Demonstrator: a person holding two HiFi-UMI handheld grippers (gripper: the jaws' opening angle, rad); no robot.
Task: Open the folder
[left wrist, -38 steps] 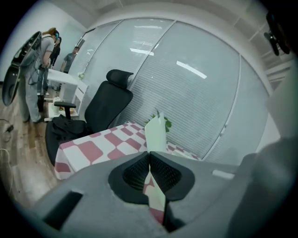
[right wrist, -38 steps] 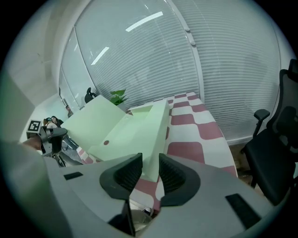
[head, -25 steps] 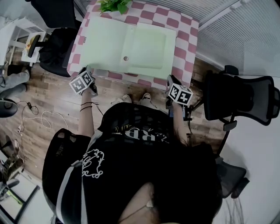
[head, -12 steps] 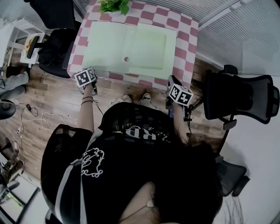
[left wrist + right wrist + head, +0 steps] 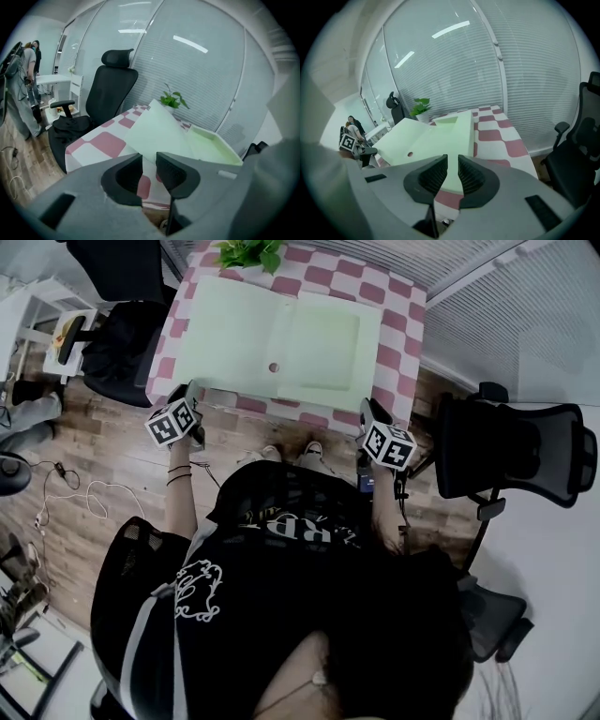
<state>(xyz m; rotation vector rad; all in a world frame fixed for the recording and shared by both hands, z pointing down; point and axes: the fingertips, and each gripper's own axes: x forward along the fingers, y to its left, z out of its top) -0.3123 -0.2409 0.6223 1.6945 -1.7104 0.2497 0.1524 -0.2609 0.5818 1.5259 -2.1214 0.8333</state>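
A pale green folder (image 5: 281, 338) lies spread open on the red-and-white checked table (image 5: 398, 343), with its flat cover on the left and a tray-like half on the right. My left gripper (image 5: 192, 392) hovers at the table's front left corner, just off the folder's near edge. In the left gripper view the folder (image 5: 159, 131) lies beyond the left gripper (image 5: 149, 159), whose jaws stand a narrow gap apart with nothing between them. My right gripper (image 5: 367, 411) hangs at the front right edge. In the right gripper view the right gripper (image 5: 452, 161) is also slightly open and empty, short of the folder (image 5: 436, 136).
A potted plant (image 5: 246, 251) stands at the table's far edge. One black office chair (image 5: 122, 352) is left of the table and another (image 5: 511, 451) is to its right. Cables (image 5: 75, 493) lie on the wooden floor. A glass wall with blinds runs behind the table.
My left gripper moved forward to the table's corner, then drew back to about where it started. The right gripper and the folder look unchanged.
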